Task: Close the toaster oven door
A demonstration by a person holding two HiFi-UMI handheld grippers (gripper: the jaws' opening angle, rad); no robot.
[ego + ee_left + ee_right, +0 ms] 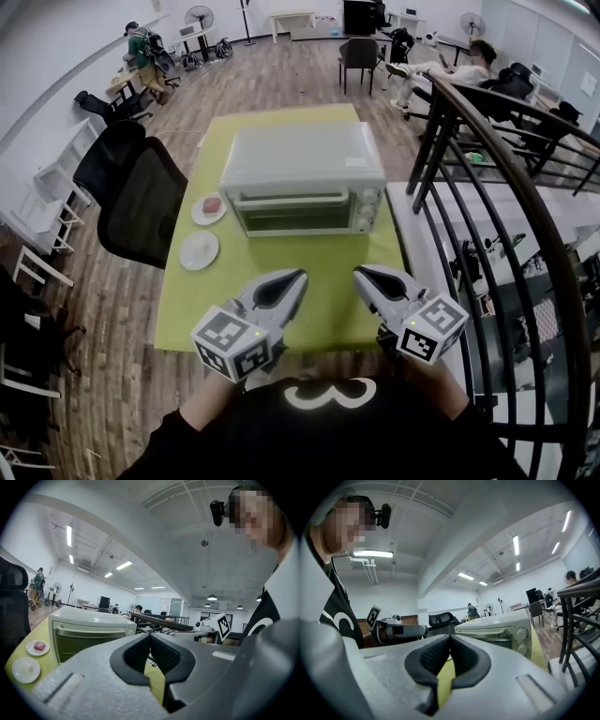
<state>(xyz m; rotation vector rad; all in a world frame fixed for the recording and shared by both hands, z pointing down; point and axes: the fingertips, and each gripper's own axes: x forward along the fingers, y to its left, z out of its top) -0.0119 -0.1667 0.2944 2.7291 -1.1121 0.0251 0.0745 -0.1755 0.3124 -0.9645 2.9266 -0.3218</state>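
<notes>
A pale green toaster oven stands in the middle of the yellow-green table, its glass door upright and closed against the body, knobs on its right side. It shows again as the toaster oven ahead-left of my left jaws and as the toaster oven ahead-right of my right jaws. My left gripper and right gripper hover over the near table edge, well short of the oven. Both are shut with nothing between the pads, as the left gripper and right gripper views confirm.
Two small white plates lie left of the oven, one plate with a pink item, the other plate bare. A black office chair stands at the table's left. A black metal railing runs along the right.
</notes>
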